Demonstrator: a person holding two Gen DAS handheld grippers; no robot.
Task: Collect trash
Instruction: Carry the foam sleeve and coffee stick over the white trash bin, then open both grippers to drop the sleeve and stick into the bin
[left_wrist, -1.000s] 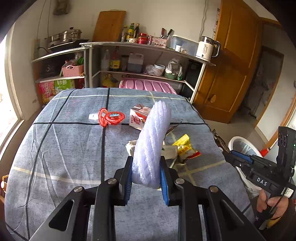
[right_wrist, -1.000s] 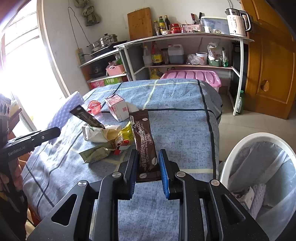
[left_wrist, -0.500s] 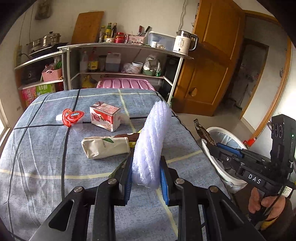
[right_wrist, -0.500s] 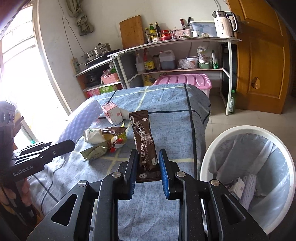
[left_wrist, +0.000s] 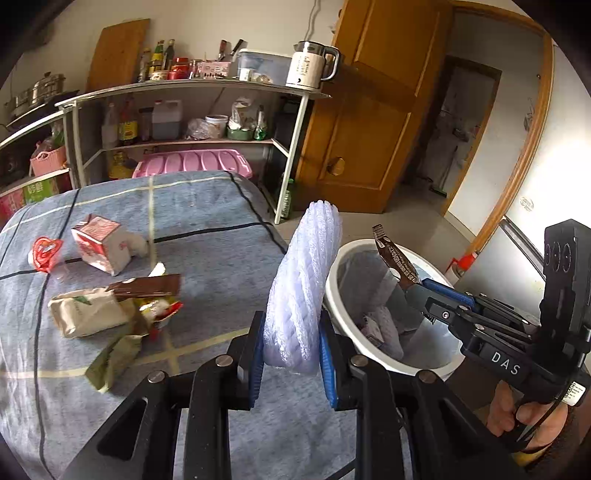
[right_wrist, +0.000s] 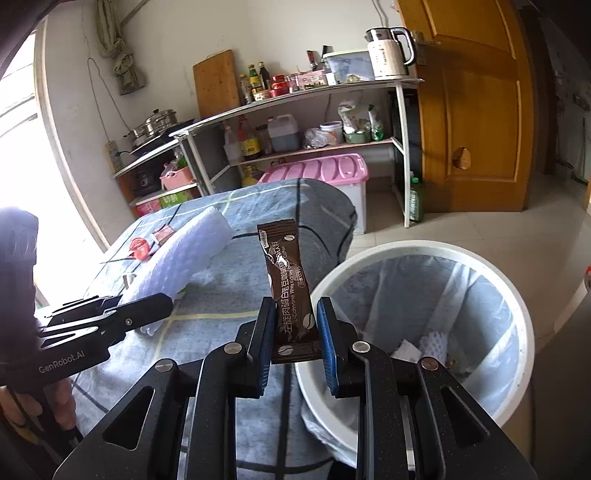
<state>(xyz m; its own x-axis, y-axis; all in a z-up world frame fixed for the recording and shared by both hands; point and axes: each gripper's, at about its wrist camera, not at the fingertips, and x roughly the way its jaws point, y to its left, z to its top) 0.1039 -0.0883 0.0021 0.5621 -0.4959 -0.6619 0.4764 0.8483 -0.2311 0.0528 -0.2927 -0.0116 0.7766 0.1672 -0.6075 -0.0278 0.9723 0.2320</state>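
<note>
While right gripper (right_wrist: 293, 334) clamps brown coffee sachet (right_wrist: 290, 291) upright beside rim of white bin (right_wrist: 517, 302) — bin lined with pale bag, holding scraps of paper and foam — left gripper (left_wrist: 291, 356) fingers clamped on white foam sleeve (left_wrist: 306, 280). Wrappers (left_wrist: 110, 314), milk carton (left_wrist: 98, 249) on tabletop (left_wrist: 207, 258).

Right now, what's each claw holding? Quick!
Left claw: shut on the white foam wrap.
Right claw: shut on the brown coffee packet.
</note>
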